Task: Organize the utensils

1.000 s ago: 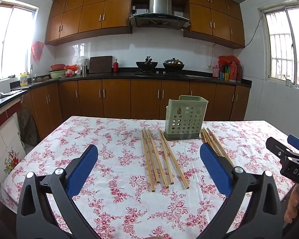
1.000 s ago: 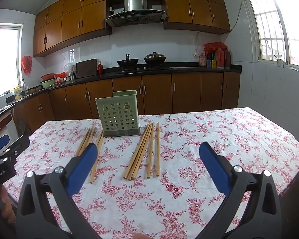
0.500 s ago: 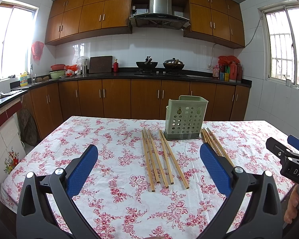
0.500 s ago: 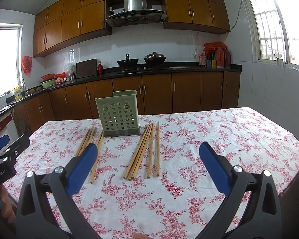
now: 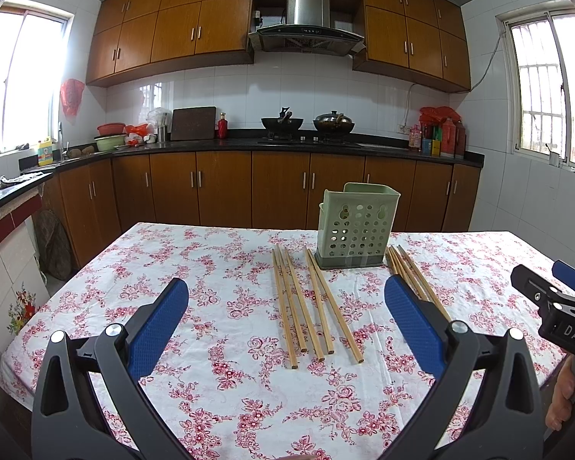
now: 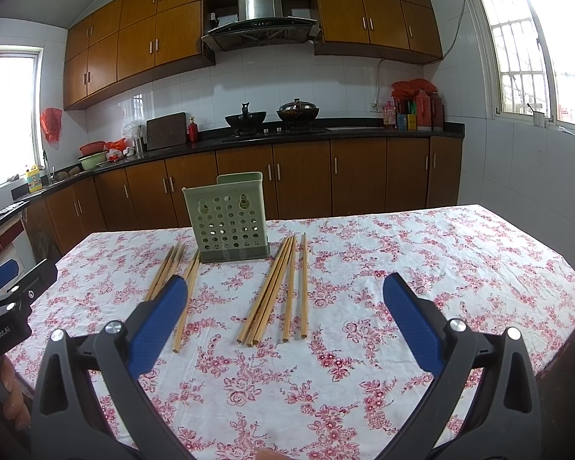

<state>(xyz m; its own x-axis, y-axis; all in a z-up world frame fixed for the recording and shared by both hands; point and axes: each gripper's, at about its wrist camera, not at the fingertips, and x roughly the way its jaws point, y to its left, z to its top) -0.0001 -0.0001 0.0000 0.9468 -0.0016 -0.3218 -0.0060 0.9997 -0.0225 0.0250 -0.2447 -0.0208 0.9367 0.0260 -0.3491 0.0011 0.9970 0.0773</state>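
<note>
A pale green perforated utensil holder (image 5: 356,226) stands upright at the far middle of the table; it also shows in the right wrist view (image 6: 229,218). Several wooden chopsticks (image 5: 306,303) lie flat left of it, and a second bunch (image 5: 414,280) lies to its right. In the right wrist view the same bunches lie at left (image 6: 176,276) and at right (image 6: 283,291). My left gripper (image 5: 287,306) is open and empty, held above the near table. My right gripper (image 6: 285,306) is open and empty too. The right gripper also shows in the left wrist view (image 5: 556,299).
The table carries a white cloth with red flowers (image 5: 218,345). Brown kitchen cabinets and a black counter (image 5: 287,145) run behind it. The left gripper shows at the left edge of the right wrist view (image 6: 7,291).
</note>
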